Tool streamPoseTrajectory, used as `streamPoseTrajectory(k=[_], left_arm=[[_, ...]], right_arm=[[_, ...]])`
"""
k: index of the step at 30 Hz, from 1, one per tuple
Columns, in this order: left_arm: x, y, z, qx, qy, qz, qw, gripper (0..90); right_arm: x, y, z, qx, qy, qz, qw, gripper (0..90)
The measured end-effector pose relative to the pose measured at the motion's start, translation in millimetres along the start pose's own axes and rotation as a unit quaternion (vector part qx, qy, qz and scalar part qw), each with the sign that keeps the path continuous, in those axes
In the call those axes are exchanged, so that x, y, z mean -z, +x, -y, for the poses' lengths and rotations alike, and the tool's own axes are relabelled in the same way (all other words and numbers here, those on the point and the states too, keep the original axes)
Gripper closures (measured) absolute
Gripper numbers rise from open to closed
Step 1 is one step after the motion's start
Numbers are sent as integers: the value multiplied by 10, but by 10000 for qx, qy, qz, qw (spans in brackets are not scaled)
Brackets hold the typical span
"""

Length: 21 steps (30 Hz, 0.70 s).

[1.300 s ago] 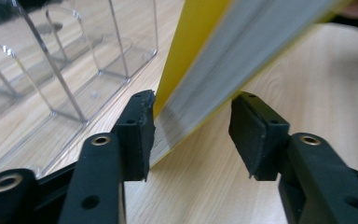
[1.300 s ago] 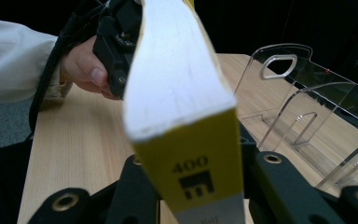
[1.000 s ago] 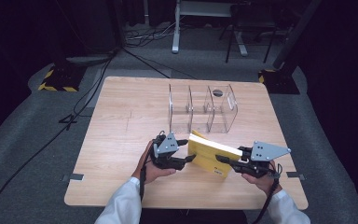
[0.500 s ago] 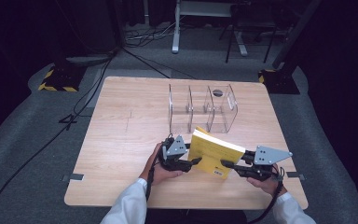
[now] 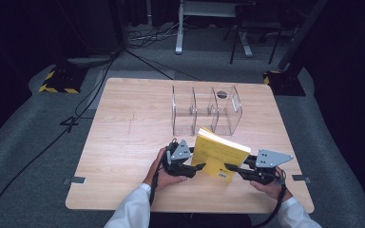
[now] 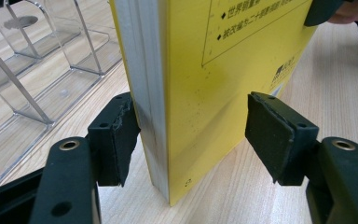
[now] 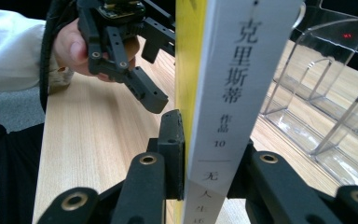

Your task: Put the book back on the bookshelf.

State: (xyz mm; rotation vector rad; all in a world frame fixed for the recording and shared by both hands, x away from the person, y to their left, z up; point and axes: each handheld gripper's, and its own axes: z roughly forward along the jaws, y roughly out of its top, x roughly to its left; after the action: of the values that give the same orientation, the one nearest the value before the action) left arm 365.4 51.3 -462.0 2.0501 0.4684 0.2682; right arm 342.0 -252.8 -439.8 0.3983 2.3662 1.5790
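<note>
A yellow book stands tilted on its lower edge near the front of the wooden table. My right gripper is shut on its white spine; the jaws have just been closing, and the pads press both covers. My left gripper straddles the book's lower corner. Its jaws have just been opening with the book between them. One pad sits right by the page edge, while the other pad stands clear of the cover. The right gripper view also shows the left gripper behind the book.
A clear acrylic divider rack stands just behind the book, with several upright slots open toward me. A small dark disc lies at its back. Cables run across the grey floor to the left of the table.
The book has tipped up from a low lean to a steeper stand. My right gripper sank a little with it, and my left gripper shifted slightly right toward the book.
</note>
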Motion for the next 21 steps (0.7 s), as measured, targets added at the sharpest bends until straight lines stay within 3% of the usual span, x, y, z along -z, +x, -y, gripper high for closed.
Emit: streamPoseTrajectory(k=[6,8,12,16,19,21], left_arm=[[-13,-7,-6,-1,16,-12,10000,344],[-12,-14,-5,2,19,-42,10000,344],[22,-17,22,22,69,-95,9999,338],[100,-1,109,96,230,-257,9994,221],[239,21,261,145,480,-464,9977,202],[350,44,362,246,599,-491,9967,186]], right_arm=[[-44,20,4,14,75,86,9999,718],[-156,62,44,156,304,191,9992,718],[-166,76,42,175,228,192,9994,756],[-167,127,45,266,214,350,9988,761],[-170,128,43,208,156,358,9990,762],[-171,125,42,193,155,405,9989,762]])
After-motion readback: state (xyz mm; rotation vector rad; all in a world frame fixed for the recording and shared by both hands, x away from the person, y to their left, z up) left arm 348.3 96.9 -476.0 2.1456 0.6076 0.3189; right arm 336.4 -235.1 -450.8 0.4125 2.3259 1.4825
